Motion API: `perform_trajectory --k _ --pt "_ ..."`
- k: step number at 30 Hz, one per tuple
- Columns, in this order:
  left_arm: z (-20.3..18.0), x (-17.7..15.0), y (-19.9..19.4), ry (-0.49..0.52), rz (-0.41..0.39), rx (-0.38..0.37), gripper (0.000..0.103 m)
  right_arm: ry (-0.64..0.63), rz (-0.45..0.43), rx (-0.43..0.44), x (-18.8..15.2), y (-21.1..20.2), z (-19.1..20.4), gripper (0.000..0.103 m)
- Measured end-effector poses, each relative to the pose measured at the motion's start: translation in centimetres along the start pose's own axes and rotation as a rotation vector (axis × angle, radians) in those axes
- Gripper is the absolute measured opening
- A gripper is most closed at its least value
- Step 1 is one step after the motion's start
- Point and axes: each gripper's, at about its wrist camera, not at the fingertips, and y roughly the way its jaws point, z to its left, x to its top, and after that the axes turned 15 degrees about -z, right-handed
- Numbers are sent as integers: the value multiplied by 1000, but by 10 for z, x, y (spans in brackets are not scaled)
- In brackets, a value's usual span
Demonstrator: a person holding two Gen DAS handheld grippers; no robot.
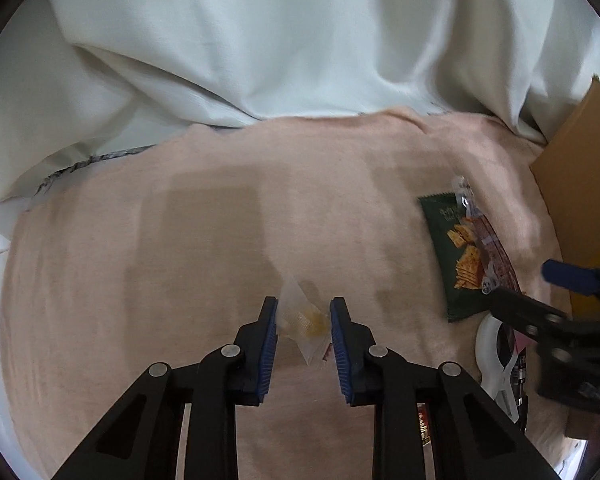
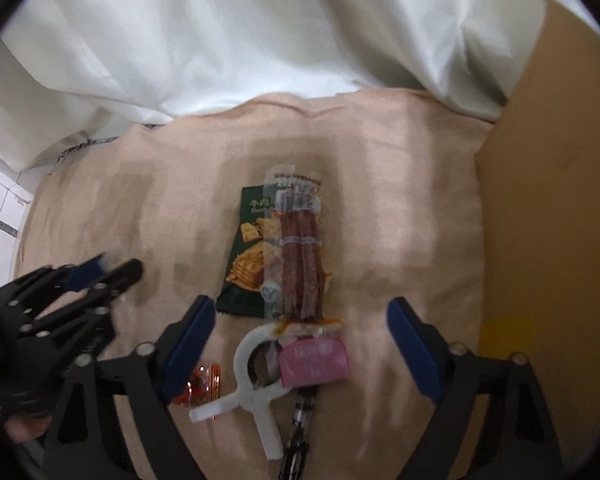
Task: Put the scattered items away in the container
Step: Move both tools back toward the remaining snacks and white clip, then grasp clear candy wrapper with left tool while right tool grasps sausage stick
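Your left gripper (image 1: 303,316) sits part open, its pads either side of a clear sachet (image 1: 304,320) on the pink cloth (image 1: 180,240), grip unconfirmed. Your right gripper (image 2: 300,320) gapes wide, empty, over the sausage pack (image 2: 302,264); cardboard box (image 2: 548,240) far right.

Matt peach cloth (image 1: 180,240), glossy plastic cracker packet (image 2: 248,256), brown cardboard box (image 2: 548,200).

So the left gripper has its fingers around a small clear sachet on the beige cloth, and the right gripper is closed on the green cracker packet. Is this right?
Not quite. The right gripper is open and holds nothing, as the right wrist view shows; the green cracker packet lies ahead of it. The left gripper does have its fingers around the small clear sachet on the beige cloth.
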Motion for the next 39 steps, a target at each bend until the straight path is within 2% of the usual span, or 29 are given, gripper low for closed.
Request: perform_trajectory --k 4,8,12,13,17,25,30,35,39 --pt "11 2 -3 -20 -7 9 27 2 28 1 -2 14 0 80" --pt "14 1 -6 -26 -2 -1 27 10 41 -5 -4 20 -4 64" --pt "11 0 -8 -18 -2 -6 27 8 34 2 -4 19 -7 53" --pt "11 0 -9 -19 -1 -10 27 4 33 0 -3 19 -7 44" --pt "9 3 -17 -14 -10 -20 27 1 26 2 -3 17 -8 33" --pt "9 21 -42 -43 -37 -11 27 -2 -42 32 10 -20 -5 31" --pt "12 35 -71 -72 -94 -3 27 -14 -104 76 21 -57 5 31" --pt "7 51 -91 -64 -114 -9 27 -33 -164 111 31 -90 19 31" --pt "-8 71 -105 -49 -142 -36 27 -29 -199 120 38 -111 15 31"
